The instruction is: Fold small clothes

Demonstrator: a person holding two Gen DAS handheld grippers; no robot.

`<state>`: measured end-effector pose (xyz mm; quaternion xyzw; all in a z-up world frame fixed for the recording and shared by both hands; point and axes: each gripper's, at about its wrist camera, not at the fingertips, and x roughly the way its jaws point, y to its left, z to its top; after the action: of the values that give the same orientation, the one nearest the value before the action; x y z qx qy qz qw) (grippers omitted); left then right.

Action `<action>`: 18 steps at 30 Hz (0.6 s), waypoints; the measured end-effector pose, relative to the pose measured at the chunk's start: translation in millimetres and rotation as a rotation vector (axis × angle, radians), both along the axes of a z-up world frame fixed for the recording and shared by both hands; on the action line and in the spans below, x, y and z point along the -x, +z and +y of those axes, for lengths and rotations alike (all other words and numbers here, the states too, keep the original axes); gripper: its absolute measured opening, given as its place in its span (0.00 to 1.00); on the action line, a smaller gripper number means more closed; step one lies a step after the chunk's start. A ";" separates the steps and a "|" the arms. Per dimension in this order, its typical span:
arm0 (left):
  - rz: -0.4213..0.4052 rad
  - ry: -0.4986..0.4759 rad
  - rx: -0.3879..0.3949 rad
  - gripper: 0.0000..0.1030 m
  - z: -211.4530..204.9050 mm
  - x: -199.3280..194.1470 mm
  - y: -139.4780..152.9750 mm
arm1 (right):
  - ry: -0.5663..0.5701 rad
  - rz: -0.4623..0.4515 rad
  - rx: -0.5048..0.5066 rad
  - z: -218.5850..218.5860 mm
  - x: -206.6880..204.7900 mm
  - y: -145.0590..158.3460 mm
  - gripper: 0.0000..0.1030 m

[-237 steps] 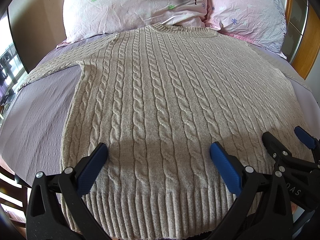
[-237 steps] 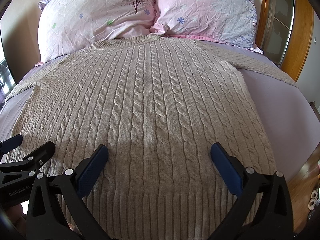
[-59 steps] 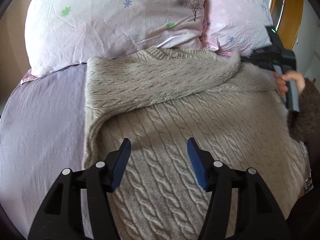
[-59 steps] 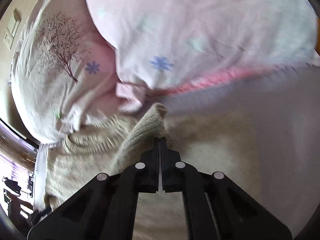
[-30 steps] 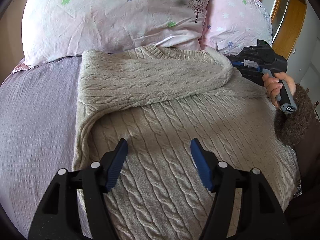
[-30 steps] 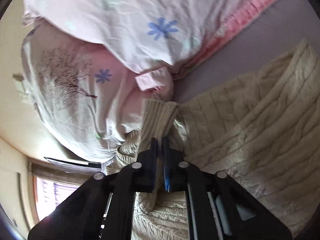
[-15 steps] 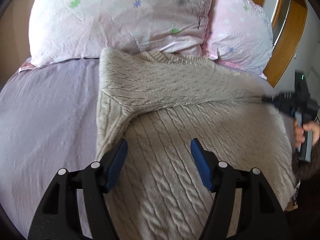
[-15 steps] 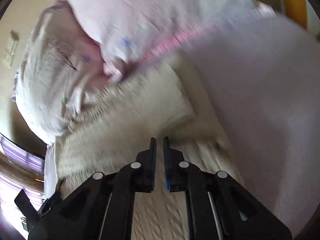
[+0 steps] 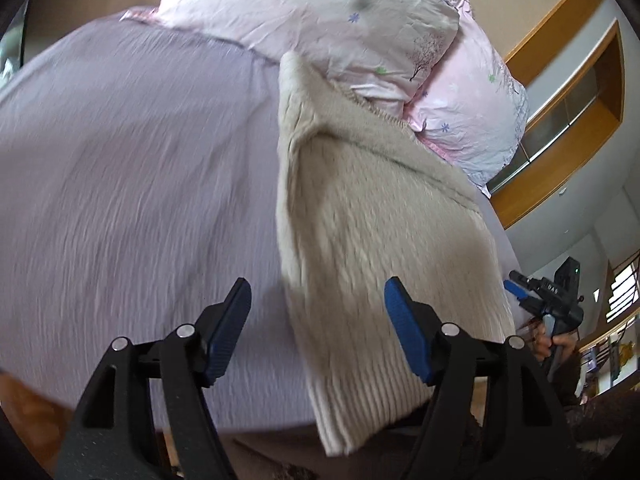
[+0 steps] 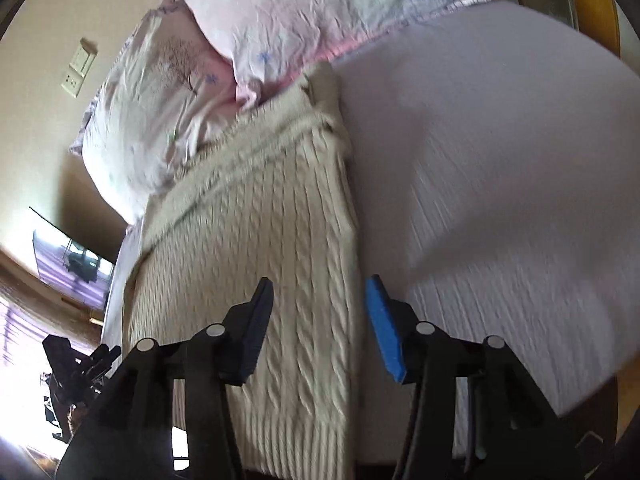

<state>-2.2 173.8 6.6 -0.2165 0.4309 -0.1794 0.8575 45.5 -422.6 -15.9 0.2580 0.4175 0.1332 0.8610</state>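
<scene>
Both wrist views low, close, facing headboard, sharing sweater [image 9: 372, 216]

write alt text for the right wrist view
A beige cable-knit sweater lies on a lilac bed sheet, its sleeves folded in, below two pink pillows. The open right claw hovers over the sweater's right edge.

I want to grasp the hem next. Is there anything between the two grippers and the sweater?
Nothing visible. The left gripper and right gripper are open directly over the sweater, sleeves already folded in.
</scene>
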 end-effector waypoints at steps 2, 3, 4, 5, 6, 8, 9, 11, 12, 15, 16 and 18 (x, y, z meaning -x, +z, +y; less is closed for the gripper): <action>0.000 -0.005 0.006 0.66 -2.5 10.6 -1.4 | 0.023 -0.003 -0.011 2.0 10.0 -6.0 0.46; 0.002 -0.012 0.007 0.66 -4.3 14.3 -1.2 | 0.038 -0.006 -0.017 2.5 15.0 -6.9 0.46; 0.005 -0.022 0.001 0.65 -8.0 19.9 -0.8 | 0.061 -0.008 -0.031 4.3 20.1 -8.3 0.46; 0.005 -0.027 -0.007 0.65 -10.6 22.0 -0.8 | 0.082 -0.009 -0.047 4.5 25.4 -10.0 0.45; 0.006 -0.039 -0.015 0.65 -14.3 26.4 -0.7 | 0.107 -0.008 -0.069 6.0 29.5 -12.5 0.40; 0.015 -0.061 -0.009 0.62 -19.5 33.1 -1.8 | 0.177 0.007 -0.139 12.1 36.8 -19.7 0.34; 0.024 -0.073 0.004 0.56 -22.1 34.8 -3.4 | 0.199 0.007 -0.161 14.3 40.2 -22.6 0.29; 0.042 -0.088 0.015 0.49 -28.4 37.2 -6.0 | 0.252 0.028 -0.205 20.2 44.2 -29.3 0.15; 0.050 -0.092 0.013 0.37 -30.4 37.4 -6.9 | 0.271 0.035 -0.214 23.1 45.1 -31.2 0.13; 0.111 -0.111 0.039 0.15 -38.5 34.7 -15.2 | 0.294 0.013 -0.204 29.1 48.0 -27.5 0.09; 0.114 -0.105 0.031 0.14 -40.2 33.2 -14.6 | 0.297 0.000 -0.212 29.0 48.6 -25.2 0.09; 0.099 -0.095 0.045 0.11 -38.1 29.4 -11.7 | 0.302 -0.049 -0.234 28.6 47.7 -14.3 0.09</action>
<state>-31.6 135.7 -5.2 -0.2236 0.4784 -0.2186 0.8206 -2.2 -394.0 -30.3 0.2877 0.4121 0.3148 0.8052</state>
